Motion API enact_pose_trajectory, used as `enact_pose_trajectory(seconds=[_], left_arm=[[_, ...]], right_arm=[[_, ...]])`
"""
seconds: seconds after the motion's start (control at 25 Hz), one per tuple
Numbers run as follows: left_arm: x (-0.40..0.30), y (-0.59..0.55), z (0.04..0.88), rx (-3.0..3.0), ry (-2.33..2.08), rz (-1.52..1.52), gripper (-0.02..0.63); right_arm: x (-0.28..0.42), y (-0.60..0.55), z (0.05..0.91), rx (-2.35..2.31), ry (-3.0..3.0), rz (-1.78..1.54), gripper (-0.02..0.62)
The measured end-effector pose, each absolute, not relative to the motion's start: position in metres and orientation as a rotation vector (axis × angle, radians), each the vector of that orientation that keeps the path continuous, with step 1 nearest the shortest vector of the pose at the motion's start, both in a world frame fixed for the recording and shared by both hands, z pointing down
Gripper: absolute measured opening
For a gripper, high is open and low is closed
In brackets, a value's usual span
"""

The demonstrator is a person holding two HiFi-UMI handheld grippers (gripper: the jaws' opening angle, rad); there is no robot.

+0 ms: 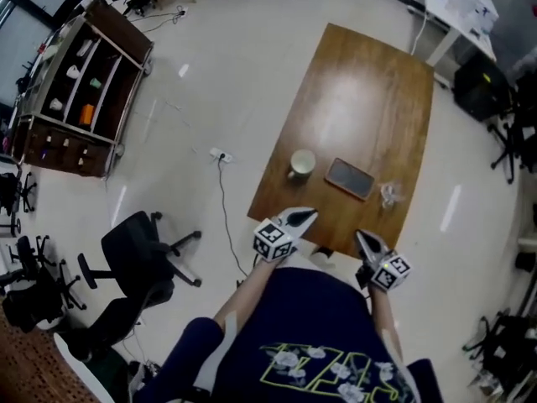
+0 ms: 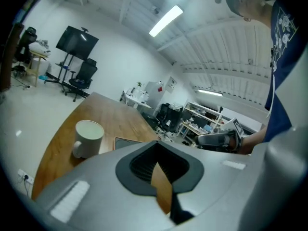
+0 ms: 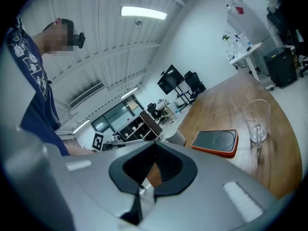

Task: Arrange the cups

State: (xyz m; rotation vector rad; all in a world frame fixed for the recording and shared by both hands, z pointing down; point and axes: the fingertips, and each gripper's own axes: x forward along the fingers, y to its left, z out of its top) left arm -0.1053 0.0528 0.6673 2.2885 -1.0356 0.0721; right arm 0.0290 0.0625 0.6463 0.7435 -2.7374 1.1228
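The arranging looks not yet begun. Near the close edge of the wooden surface (image 1: 361,99), a white mug (image 1: 301,164) stands just left of a dark, orange-rimmed tray (image 1: 350,178), and a clear glass cup (image 1: 391,194) stands just right of it. The tray's two round recesses are bare, so both cups probably remain to be placed. The left tool (image 1: 298,219) and right tool (image 1: 365,242) hover at the near edge, jaws closed together, holding nothing.

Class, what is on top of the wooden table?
On the wooden table stand a white mug, a flat dark tray and a clear glass cup. What lies under the tray is covered.
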Motion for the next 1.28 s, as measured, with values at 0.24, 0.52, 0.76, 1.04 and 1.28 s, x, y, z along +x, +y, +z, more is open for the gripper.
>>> enact_pose_trajectory(seconds=[0.24, 0.52, 0.76, 1.04, 1.28], left_arm=[[-0.158, 0.004, 0.658, 2.252, -1.292, -0.018, 0.128], [-0.155, -0.051, 0.727, 2.495, -1.1, 0.96, 0.416], [-0.175, -0.102, 0.816, 2.316, -1.0, 1.352, 0.501], [-0.169, -0.116, 0.812, 2.281, -1.047, 1.196, 0.451], [-0.093, -0.141, 0.769, 2.514, -0.897, 1.205, 0.451]], right_arm=[[0.035, 0.055, 0.644, 0.772, -2.727, 1.115, 0.001], [0.038, 0.06, 0.645, 0.797, -2.722, 1.109, 0.002], [0.056, 0.063, 0.653, 0.853, -2.705, 1.09, 0.002], [0.071, 0.075, 0.669, 0.948, -2.659, 1.123, 0.002], [0.08, 0.085, 0.676, 1.036, -2.635, 1.125, 0.002]])
